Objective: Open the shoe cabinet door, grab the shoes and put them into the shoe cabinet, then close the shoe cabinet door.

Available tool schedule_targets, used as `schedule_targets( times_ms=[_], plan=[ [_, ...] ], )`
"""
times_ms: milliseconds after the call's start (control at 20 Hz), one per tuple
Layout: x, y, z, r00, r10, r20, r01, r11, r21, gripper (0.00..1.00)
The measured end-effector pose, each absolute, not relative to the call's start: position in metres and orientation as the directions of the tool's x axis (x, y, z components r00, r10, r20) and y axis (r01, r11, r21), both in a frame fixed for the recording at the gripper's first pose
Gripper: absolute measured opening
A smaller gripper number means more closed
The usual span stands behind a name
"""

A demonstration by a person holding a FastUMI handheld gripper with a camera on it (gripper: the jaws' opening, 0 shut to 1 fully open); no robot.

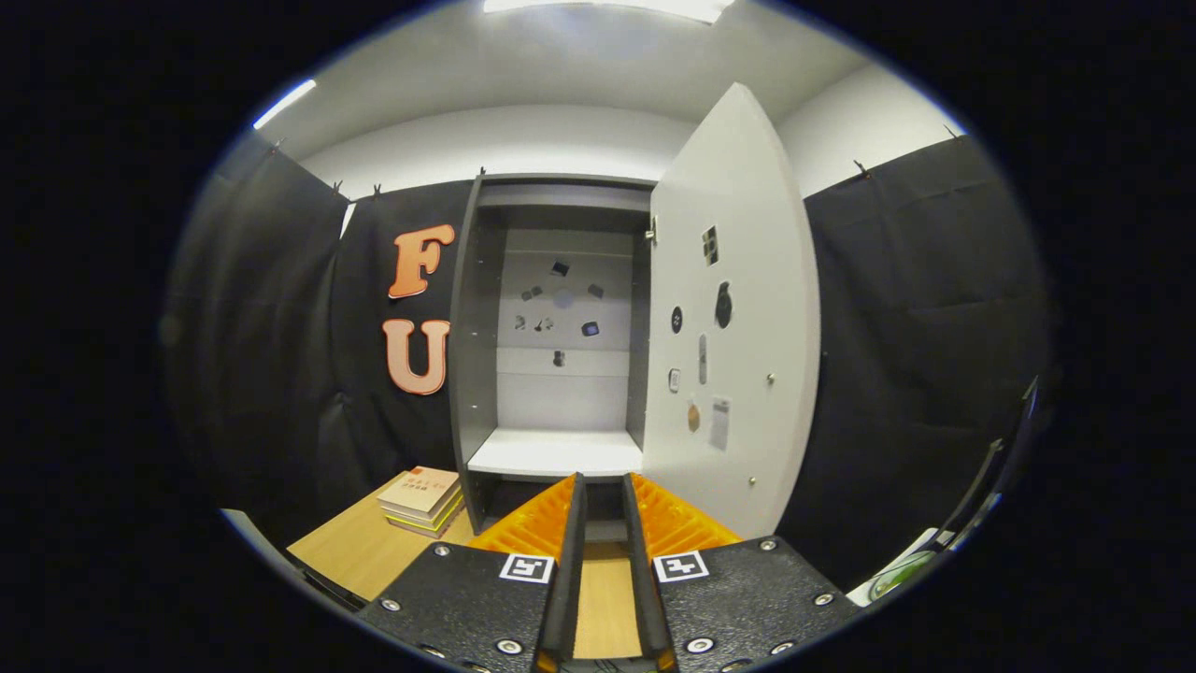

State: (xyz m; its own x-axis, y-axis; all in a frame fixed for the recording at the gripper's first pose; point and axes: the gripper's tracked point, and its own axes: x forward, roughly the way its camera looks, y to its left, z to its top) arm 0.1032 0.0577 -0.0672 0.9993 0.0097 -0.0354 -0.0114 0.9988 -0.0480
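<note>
The shoe cabinet (476,355) stands straight ahead against the black cloth, a tall dark-grey box with a pale back panel. Its white door (738,318) is swung wide open to the right, and a small knob (771,378) shows near the door's outer edge. Inside, a bare white shelf (556,453) lies just beyond my fingertips. My gripper (604,481) points at the cabinet's lower part. The orange fingers (533,523) stand a narrow gap apart with nothing between them. Through the gap I see the wooden table.
A wooden table (355,551) runs under the gripper up to the cabinet's foot. A small stack of books (420,495) lies on it left of the cabinet. A white and green object (897,570) shows low at the right beside dark rods.
</note>
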Motion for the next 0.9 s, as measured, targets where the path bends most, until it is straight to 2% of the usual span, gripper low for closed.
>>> schedule_targets(
  times_ms=[150,400,600,900],
  plan=[
    [0.112,0.084,-0.097,0.996,0.054,-0.065,-0.055,0.998,-0.017,0.25],
    [0.129,0.112,-0.181,0.976,0.083,-0.199,-0.079,0.996,0.029,0.25],
    [0.142,0.119,-0.276,0.931,0.076,-0.357,-0.063,0.997,0.047,0.27],
    [0.161,0.138,-0.422,0.796,0.104,-0.597,-0.059,0.994,0.095,0.28]
  ],
)
